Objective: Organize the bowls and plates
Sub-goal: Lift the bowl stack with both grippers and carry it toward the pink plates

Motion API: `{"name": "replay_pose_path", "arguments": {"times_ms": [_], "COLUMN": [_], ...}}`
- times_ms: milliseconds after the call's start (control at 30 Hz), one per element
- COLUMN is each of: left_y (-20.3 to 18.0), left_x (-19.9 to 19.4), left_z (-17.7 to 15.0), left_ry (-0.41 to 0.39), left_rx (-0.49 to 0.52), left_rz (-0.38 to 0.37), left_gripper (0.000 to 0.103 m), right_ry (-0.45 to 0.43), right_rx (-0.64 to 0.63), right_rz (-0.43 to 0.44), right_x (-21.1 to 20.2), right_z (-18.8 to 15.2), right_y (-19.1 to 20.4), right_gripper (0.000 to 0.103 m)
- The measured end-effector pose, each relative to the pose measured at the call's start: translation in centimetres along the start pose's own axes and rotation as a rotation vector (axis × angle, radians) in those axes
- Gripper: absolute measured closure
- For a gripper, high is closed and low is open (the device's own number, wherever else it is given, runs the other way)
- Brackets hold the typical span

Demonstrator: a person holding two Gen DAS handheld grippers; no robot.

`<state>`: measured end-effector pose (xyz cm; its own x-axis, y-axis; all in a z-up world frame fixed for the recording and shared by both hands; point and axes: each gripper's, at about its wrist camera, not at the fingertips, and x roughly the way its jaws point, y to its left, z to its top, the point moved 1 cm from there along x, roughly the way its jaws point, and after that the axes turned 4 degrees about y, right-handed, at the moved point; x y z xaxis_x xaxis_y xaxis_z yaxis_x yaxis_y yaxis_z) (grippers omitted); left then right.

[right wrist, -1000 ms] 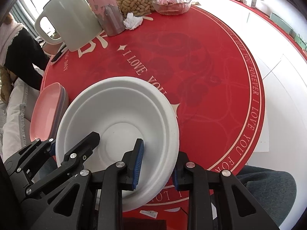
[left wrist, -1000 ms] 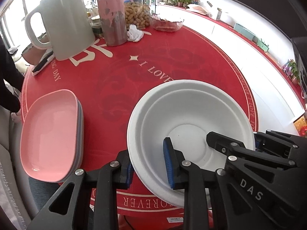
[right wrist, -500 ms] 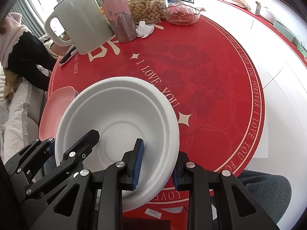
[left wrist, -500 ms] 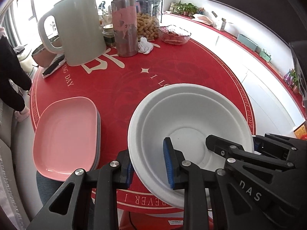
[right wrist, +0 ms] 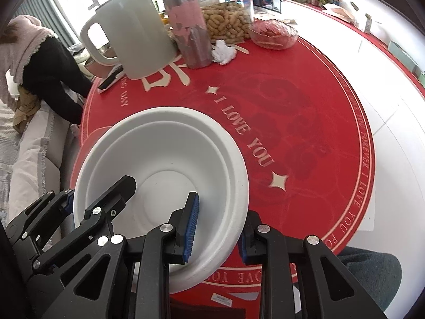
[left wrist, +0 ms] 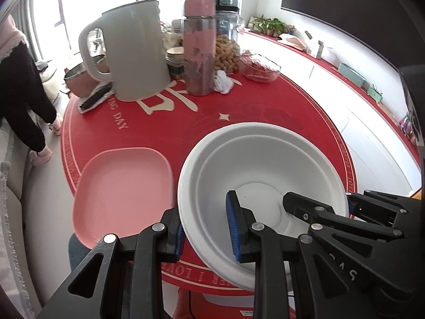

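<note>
1. Two claws pinch one white bowl [left wrist: 263,175]: left gripper [left wrist: 205,230] clamps its near-left rim, right gripper [right wrist: 216,224] its near-right rim.
2. Bowl hangs tilted above the red table [right wrist: 305,122].
3. Pink plates [left wrist: 122,191] lie just left of it, nearer the left gripper.

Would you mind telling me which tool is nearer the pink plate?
Left. The left tool grips the bowl's rim beside the pink plate; the right tool grips the opposite rim.
</note>
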<state>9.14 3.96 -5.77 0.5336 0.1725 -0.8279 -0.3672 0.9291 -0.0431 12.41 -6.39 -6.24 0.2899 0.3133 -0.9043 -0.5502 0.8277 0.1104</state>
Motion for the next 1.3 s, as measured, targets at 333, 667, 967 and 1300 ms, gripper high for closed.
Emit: {"name": "replay_pose_path", "arguments": {"times_ms": [333, 667, 967, 1300], "left_y": [4.9, 10.5, 13.7, 14.6], "left_x": [-2.0, -2.4, -0.5, 2.1], "left_z": [1.3, 1.8, 0.5, -0.9], "left_ry": [-0.037, -0.023, 0.046, 0.109], "left_rx": [-0.066, -0.126, -0.180, -0.204], "left_rz": [0.061, 0.110, 0.115, 0.100], "left_gripper": [0.075, 0.074, 0.074, 0.074], "right_ry": [-0.009, 0.036, 0.106, 0.167], "right_rx": [-0.086, -0.163, -0.212, -0.211], "right_rz": [0.044, 0.105, 0.099, 0.076], "right_x": [-0.3, 1.2, 4.0, 6.8], "right_z": [2.6, 4.6, 4.4, 3.6], "right_y": [5.4, 11.1, 14.1, 14.2], "right_gripper": [0.074, 0.074, 0.074, 0.074]}}
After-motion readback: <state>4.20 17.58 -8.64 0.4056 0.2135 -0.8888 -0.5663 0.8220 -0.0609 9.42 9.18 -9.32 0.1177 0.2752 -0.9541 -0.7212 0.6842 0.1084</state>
